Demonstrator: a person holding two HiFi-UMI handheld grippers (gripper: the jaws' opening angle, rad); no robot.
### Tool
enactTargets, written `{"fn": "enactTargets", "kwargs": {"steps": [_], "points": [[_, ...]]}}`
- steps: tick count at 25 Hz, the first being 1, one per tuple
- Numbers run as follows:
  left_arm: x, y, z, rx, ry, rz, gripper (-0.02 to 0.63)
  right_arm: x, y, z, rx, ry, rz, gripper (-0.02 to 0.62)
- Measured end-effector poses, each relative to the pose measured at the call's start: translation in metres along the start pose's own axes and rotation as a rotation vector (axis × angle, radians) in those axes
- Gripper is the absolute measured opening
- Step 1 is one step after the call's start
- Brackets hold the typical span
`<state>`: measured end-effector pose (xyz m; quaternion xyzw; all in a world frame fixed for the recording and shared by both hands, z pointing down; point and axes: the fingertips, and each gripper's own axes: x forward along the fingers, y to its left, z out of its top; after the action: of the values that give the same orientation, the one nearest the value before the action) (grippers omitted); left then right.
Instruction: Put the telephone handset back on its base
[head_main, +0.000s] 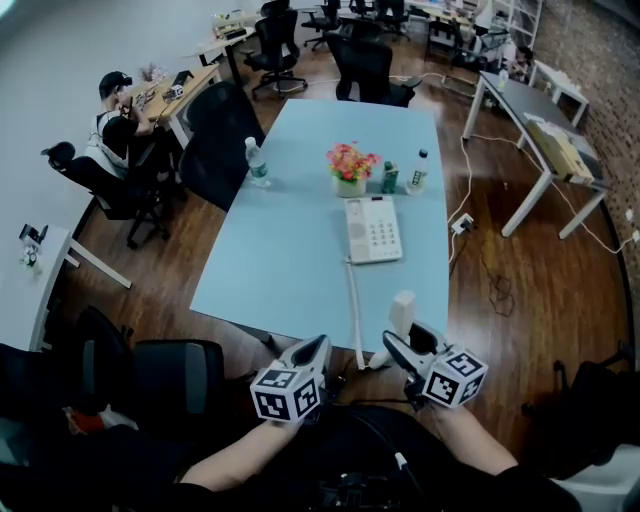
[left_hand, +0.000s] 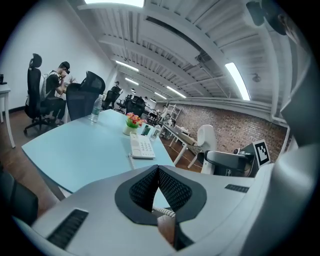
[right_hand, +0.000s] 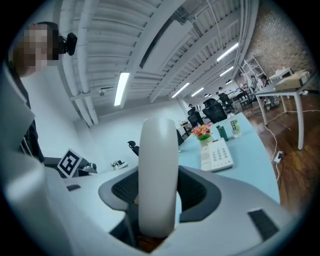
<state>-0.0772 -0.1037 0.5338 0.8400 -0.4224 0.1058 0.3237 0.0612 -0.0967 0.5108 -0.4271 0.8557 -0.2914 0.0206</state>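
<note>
**Handset up in the right jaws, base waiting mid-desk**

The right gripper (head_main: 402, 345) has the white telephone handset (right_hand: 159, 175) clamped between its jaws. The jaws stand fairly wide because the handset fills the gap, and the dark pads press on it from both sides. The handset pokes up and away from the person, right at the near edge of the light blue desk (head_main: 300, 250). It's lifted rather than lying down.

The left gripper (head_main: 318, 345) hangs just to the left of it, also at the near edge. Its jaws are pinched together at the tips with nothing held. In the left gripper view a bit of coiled cord (left_hand: 162, 211) peeks through the small gap under the pads, but that's behind them, not gripped.

The phone base (head_main: 373, 229) sits flat around the middle of the desk, keypad facing up, well apart from the handset. The cord runs from its near left corner down toward the near edge, ending close to the grippers.

Just past the base is a little pot of flowers (head_main: 351, 165), with a green bottle (head_main: 389, 177) and a white-labelled bottle (head_main: 418, 172) to its right. A water bottle (head_main: 257, 162) stands over by the left edge.

Far left, a person (head_main: 118, 115) sits at another desk.
</note>
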Motion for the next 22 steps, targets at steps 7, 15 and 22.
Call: {"fn": "enactTargets", "kwargs": {"steps": [7, 15, 22], "points": [[0.025, 0.067, 0.057, -0.008, -0.014, -0.045, 0.000, 0.078, -0.035, 0.033, -0.028, -0.012, -0.134, 0.242], [0.051, 0.132, 0.094, -0.015, 0.017, -0.082, 0.000, 0.145, -0.076, 0.059, -0.060, -0.017, -0.303, 0.242], [0.074, 0.155, 0.109, -0.044, 0.013, -0.091, 0.000, 0.194, -0.143, 0.074, -0.121, 0.108, -0.414, 0.242]]}}
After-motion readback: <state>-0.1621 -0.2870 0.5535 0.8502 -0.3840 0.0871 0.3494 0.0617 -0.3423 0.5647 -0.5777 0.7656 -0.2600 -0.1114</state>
